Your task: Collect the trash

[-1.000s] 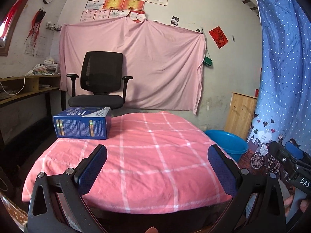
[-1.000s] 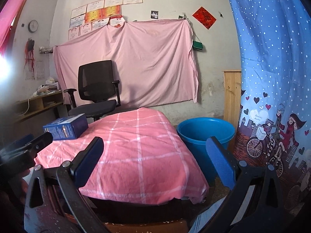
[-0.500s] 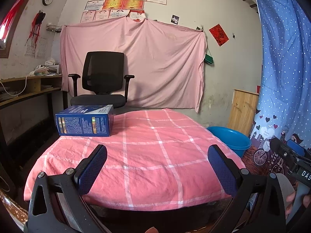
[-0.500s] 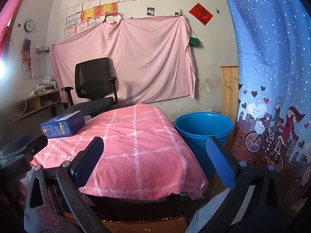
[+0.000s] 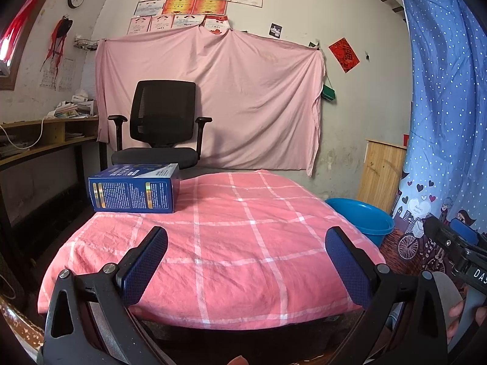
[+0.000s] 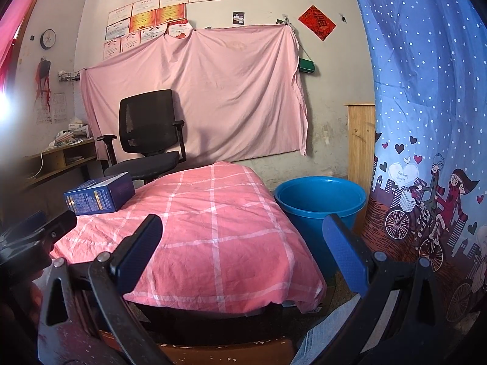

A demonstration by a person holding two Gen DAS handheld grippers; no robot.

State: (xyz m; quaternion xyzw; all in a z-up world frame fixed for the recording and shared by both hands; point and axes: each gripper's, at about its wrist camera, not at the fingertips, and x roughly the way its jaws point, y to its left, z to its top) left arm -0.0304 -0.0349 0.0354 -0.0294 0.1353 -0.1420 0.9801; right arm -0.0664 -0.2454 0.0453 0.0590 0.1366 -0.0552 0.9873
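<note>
A dark blue cardboard box (image 5: 134, 188) lies on its side at the far left corner of a table under a pink checked cloth (image 5: 231, 243); it also shows in the right wrist view (image 6: 99, 194). A blue plastic bucket (image 6: 319, 200) stands on the floor right of the table, also in the left wrist view (image 5: 362, 217). My left gripper (image 5: 246, 261) is open and empty, near the table's front edge. My right gripper (image 6: 243, 249) is open and empty, also at the front edge, further right.
A black office chair (image 5: 161, 130) stands behind the table before a pink sheet (image 5: 213, 97) on the wall. A wooden desk (image 5: 36, 143) runs along the left. A blue curtain (image 6: 426, 121) hangs at right, with a wooden cabinet (image 5: 380, 173) behind the bucket.
Both grippers have risen a little and edged toward the table; the box and bucket look slightly nearer. Both stay open and empty.
</note>
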